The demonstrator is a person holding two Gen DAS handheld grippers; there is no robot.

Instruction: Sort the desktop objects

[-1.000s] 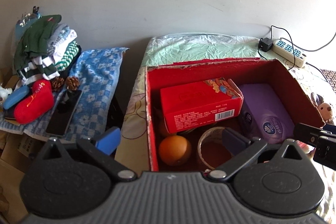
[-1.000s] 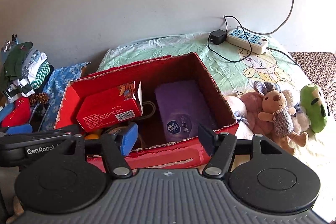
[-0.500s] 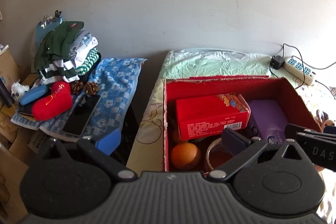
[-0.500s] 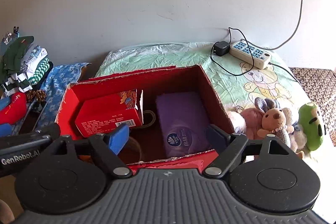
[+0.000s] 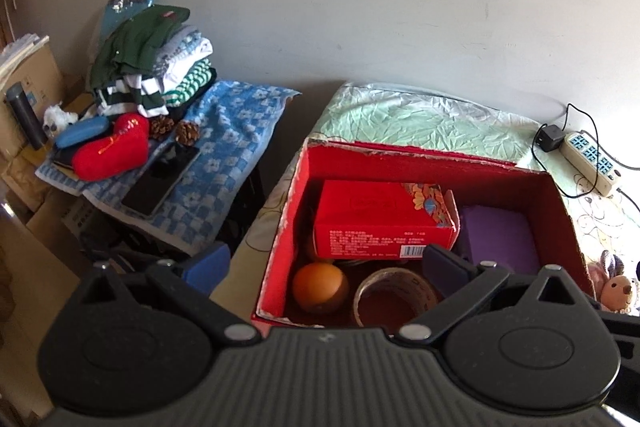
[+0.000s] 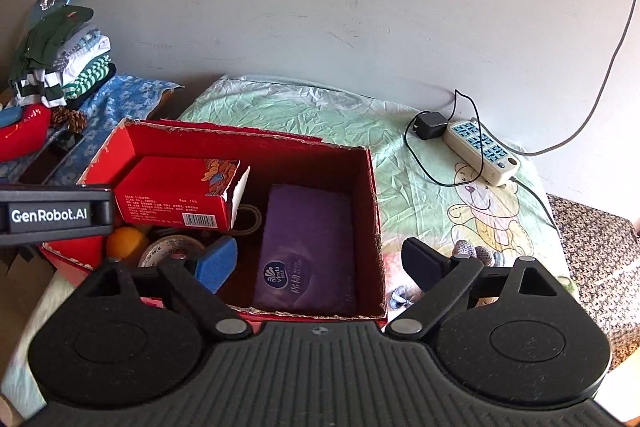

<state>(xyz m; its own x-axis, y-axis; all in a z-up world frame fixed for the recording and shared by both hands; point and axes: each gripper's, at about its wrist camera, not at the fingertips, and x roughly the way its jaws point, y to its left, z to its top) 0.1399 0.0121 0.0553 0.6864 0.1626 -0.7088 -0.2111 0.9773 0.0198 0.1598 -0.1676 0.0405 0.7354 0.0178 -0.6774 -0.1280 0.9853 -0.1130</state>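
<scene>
Left wrist view: the left gripper (image 5: pixel 326 263) hangs with fingers spread wide and empty over the red cardboard box (image 5: pixel 432 163), which holds one red carton (image 5: pixel 380 219), one orange (image 5: pixel 320 287), one tape roll (image 5: pixel 394 297) and one purple tissue pack (image 5: pixel 500 239). The right gripper (image 6: pixel 320 263) is likewise wide and empty.

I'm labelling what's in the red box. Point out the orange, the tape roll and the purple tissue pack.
orange (image 5: pixel 319 287), left wrist view, its lit top
tape roll (image 5: pixel 394 297), left wrist view, its rim
purple tissue pack (image 6: pixel 308 251), right wrist view, its top face
</scene>
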